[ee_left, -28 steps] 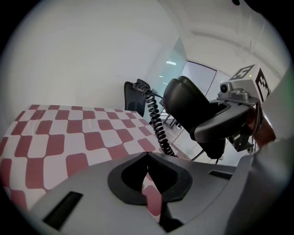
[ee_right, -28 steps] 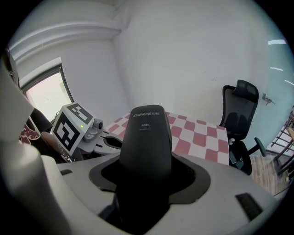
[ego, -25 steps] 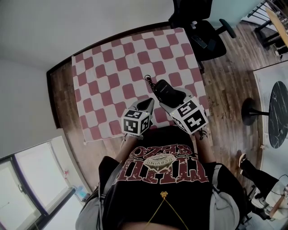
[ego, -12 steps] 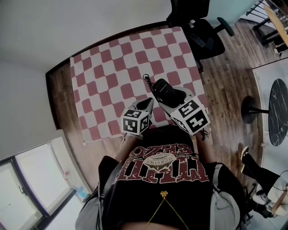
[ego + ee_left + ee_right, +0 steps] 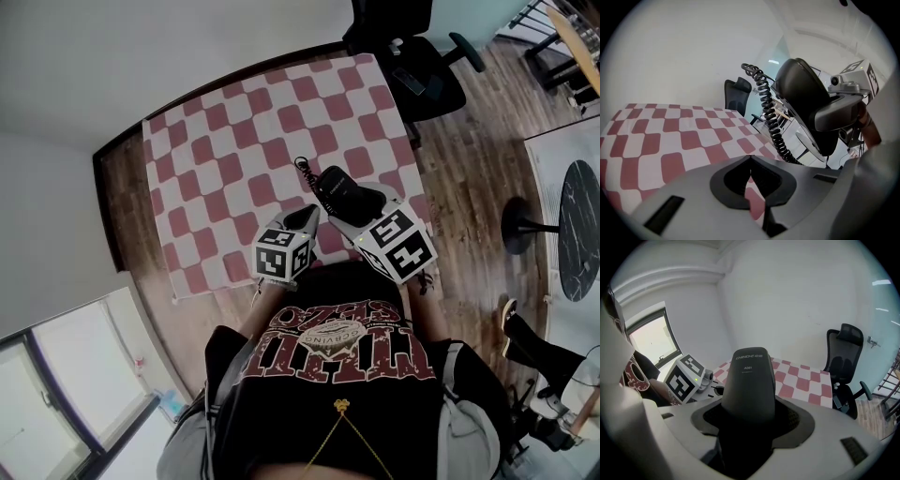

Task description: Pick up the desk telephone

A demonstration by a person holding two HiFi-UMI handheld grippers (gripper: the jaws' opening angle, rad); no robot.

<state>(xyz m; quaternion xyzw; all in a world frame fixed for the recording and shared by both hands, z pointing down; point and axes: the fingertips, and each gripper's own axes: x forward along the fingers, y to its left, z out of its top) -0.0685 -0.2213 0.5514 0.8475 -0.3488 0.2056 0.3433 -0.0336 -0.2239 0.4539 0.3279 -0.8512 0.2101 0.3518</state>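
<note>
Likely a home workspace. A black office chair [image 5: 417,70] stands at 1 o'clock by the checkered tablecloth [image 5: 234,141], on wood flooring [image 5: 469,178].

A brown wood-plank floor [image 5: 469,159] runs under a dark-edged table covered with a red-and-white checkered cloth [image 5: 225,141], which stands close to plain white walls [image 5: 141,47] in a corner of the room. A black swivel office chair with armrests and a headrest [image 5: 417,66] sits at the table's far right corner. Further right is a round black marble-patterned tabletop [image 5: 581,234], with a dark round pedestal base [image 5: 518,228] beside it. A large dark-framed window [image 5: 56,375] pours in bright daylight on the left. Dark railings [image 5: 548,23] show beyond the chair.
</note>
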